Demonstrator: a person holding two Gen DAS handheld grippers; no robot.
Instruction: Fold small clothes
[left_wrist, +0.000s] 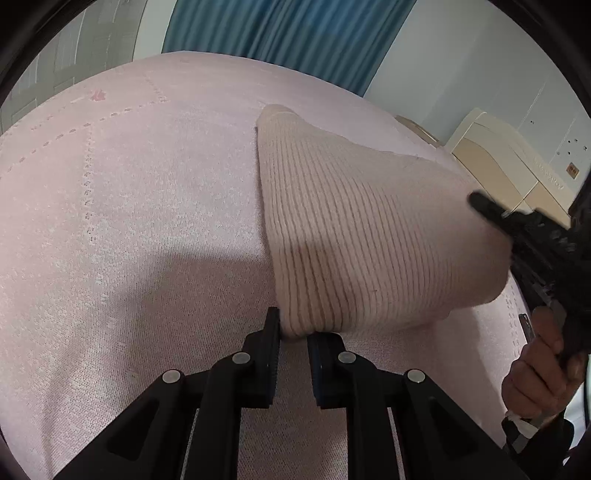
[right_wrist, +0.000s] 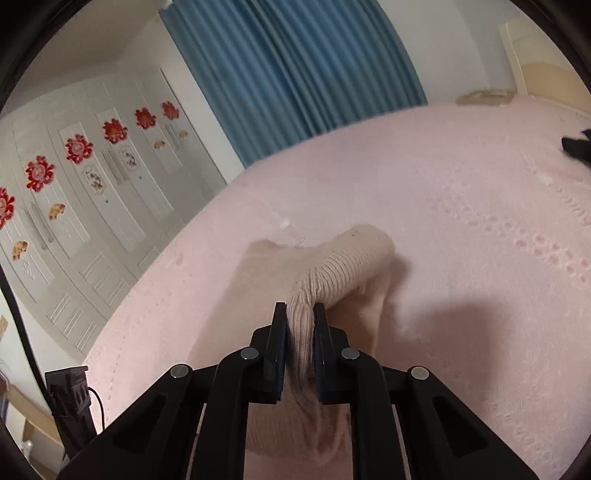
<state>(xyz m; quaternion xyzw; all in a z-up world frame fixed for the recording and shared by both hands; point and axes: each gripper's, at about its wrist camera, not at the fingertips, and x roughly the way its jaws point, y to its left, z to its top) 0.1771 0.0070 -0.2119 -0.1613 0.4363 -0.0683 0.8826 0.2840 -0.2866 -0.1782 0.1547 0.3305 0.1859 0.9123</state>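
Beige ribbed knit, stretched lengthwise between both grippers, narrows toward the far end; left gripper and right gripper each clench a corner, and its underside is hidden.

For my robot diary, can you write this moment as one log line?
left gripper: shut on beige ribbed garment | right gripper: shut on it | garment lifted off pink bedspread

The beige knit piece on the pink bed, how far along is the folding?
Done: both grips are set. The left gripper pinches one edge of the beige ribbed knit, the right gripper another. In hand: the pinched part is raised off the pink bedspread while the far end still rests on it. Left: no finished fold shows; laying it over and flattening remain.
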